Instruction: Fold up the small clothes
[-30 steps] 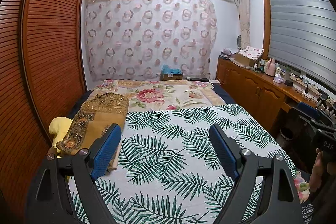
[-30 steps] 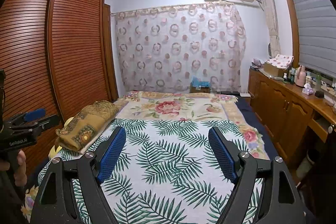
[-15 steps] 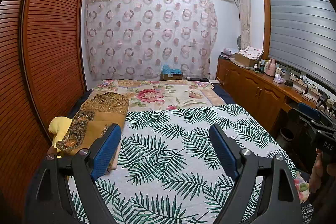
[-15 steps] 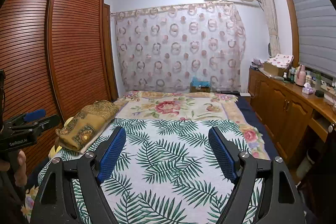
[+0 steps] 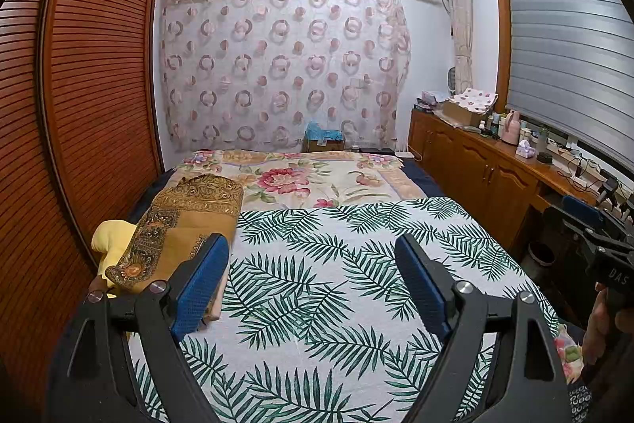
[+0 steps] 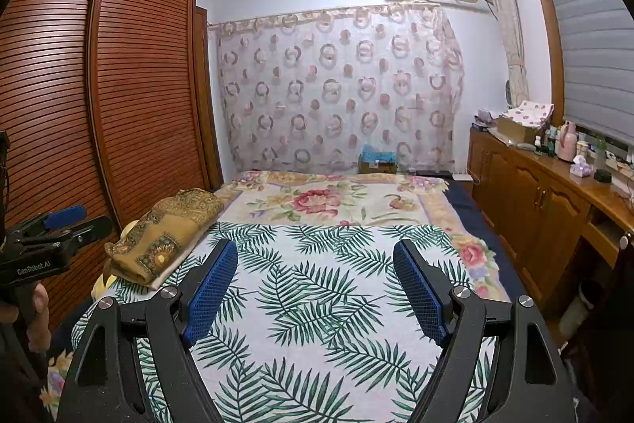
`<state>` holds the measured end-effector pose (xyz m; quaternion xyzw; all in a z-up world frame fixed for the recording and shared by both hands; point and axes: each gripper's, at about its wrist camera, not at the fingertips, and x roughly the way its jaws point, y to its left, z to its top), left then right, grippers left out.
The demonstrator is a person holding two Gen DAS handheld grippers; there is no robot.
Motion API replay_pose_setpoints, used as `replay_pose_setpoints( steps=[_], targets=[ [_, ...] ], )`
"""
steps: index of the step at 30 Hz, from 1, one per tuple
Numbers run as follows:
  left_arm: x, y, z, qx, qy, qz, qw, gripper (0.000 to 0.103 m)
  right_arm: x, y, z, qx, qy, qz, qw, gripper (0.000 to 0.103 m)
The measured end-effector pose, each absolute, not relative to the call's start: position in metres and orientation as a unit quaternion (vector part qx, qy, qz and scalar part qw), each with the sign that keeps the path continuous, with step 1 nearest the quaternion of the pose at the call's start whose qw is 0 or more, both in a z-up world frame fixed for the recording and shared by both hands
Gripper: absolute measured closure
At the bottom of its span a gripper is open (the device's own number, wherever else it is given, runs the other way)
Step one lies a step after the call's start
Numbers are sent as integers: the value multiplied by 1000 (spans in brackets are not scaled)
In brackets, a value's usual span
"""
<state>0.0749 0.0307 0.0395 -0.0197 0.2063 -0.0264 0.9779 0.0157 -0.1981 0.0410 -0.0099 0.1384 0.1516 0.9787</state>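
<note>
A folded ochre cloth with dark patterned borders (image 5: pixel 186 221) (image 6: pixel 170 228) lies on the left side of the bed, partly over a yellow item (image 5: pixel 111 236). My left gripper (image 5: pixel 313 264) hovers open above the fern-print cover (image 5: pixel 317 288), nothing between its blue pads; its left finger overlaps the cloth's near end in the view. My right gripper (image 6: pixel 315 264) also hangs open over the fern-print cover (image 6: pixel 317 296), empty, with the cloth off to its left. Each gripper shows at the edge of the other's view, the right gripper (image 5: pixel 594 236) and the left gripper (image 6: pixel 51 236), held by a hand.
A floral blanket (image 5: pixel 301 177) covers the far half of the bed. Slatted wooden wardrobe doors (image 5: pixel 87 98) run along the left side. A wooden cabinet (image 5: pixel 487 177) with bottles and boxes lines the right wall. A cardboard box (image 5: pixel 323 141) stands beyond the bed, below the curtain.
</note>
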Motion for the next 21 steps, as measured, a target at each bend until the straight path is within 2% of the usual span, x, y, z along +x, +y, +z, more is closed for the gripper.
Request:
replay_pose_setpoints(
  steps=[21],
  targets=[
    [75,31,39,-19,206,-26,978,17,16,-199,41,-10,137,152,979,20]
  ],
)
